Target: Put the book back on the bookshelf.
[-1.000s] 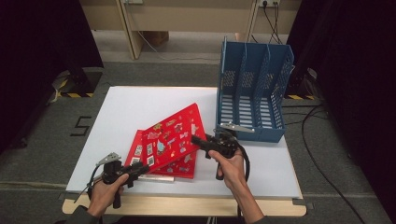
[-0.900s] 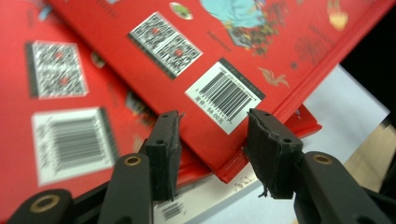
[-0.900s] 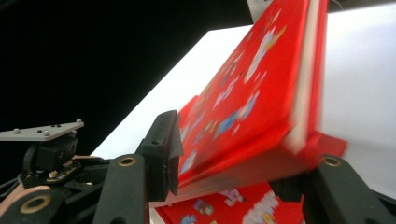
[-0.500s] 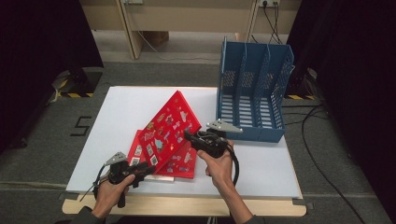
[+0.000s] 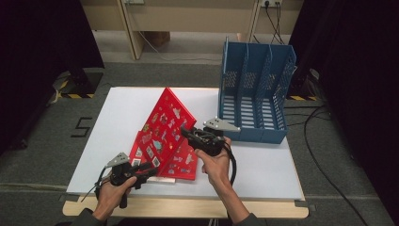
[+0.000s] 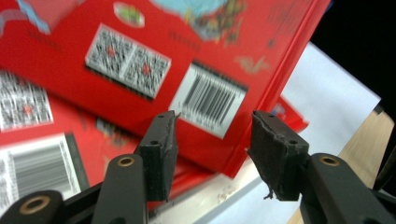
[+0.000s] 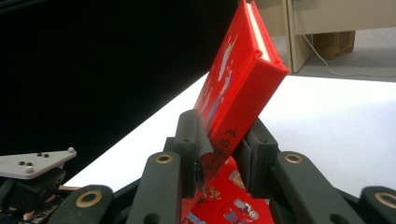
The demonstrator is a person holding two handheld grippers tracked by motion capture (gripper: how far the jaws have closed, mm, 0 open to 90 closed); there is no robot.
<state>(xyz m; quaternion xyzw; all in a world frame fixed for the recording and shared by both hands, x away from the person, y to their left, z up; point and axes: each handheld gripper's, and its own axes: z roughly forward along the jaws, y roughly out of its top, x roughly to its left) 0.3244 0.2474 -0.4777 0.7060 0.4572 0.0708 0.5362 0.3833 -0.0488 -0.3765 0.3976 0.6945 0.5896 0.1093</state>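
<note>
A red book (image 5: 164, 117) stands tilted up on its lower edge, cover facing left. My right gripper (image 5: 187, 133) is shut on its near right corner; in the right gripper view the pads (image 7: 189, 140) clamp the spine of the book (image 7: 238, 79), and the jaws have just been closing on it. Another red book (image 5: 181, 165) lies flat underneath. My left gripper (image 5: 147, 172) sits at the books' near left corner. Its jaws have just been opening, and in the left gripper view it (image 6: 210, 140) stands open in front of the barcoded back cover (image 6: 140, 56), pressing on nothing.
A blue three-slot file rack (image 5: 254, 94) stands upright at the back right of the white table (image 5: 263, 160), just past my right hand. Cables trail on the floor at the right. The table's wooden front edge (image 5: 188, 207) is close to both hands.
The top red book has swung up from lying flat to standing steeply, lifted at its right corner by my right gripper. The left gripper's jaws have parted a little; that hand stayed put.
</note>
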